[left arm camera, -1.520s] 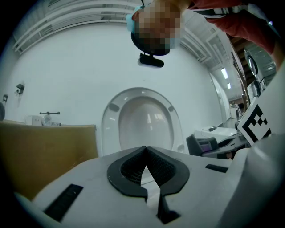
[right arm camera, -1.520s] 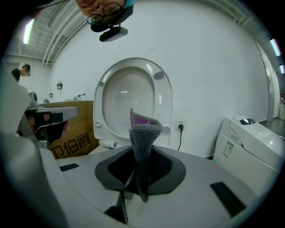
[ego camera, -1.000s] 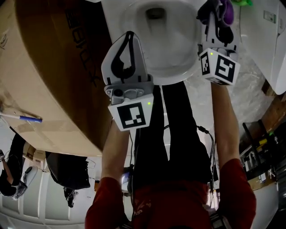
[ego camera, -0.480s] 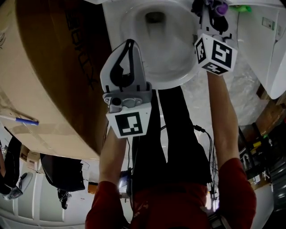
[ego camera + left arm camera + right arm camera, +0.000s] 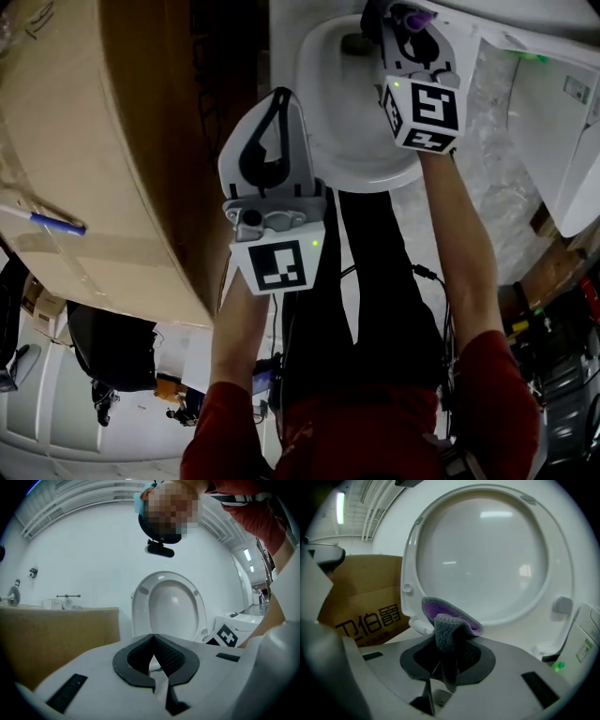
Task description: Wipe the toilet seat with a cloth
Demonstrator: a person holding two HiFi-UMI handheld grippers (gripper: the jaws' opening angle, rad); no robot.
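Observation:
The white toilet bowl lies at the top of the head view. Its seat and lid stand raised, filling the right gripper view, and the seat shows smaller in the left gripper view. My right gripper is over the bowl's far right rim, shut on a purple and grey cloth that bunches out of its jaws toward the raised seat. My left gripper hovers short of the bowl's left side, shut with nothing between its pads.
A big cardboard box stands tight against the toilet's left, with a blue pen on it. A white fixture with a green light sits to the right. My legs are in front of the bowl.
My right gripper has carried the cloth farther back over the bowl, toward the raised seat. The left gripper has stayed about where it was, still shut.

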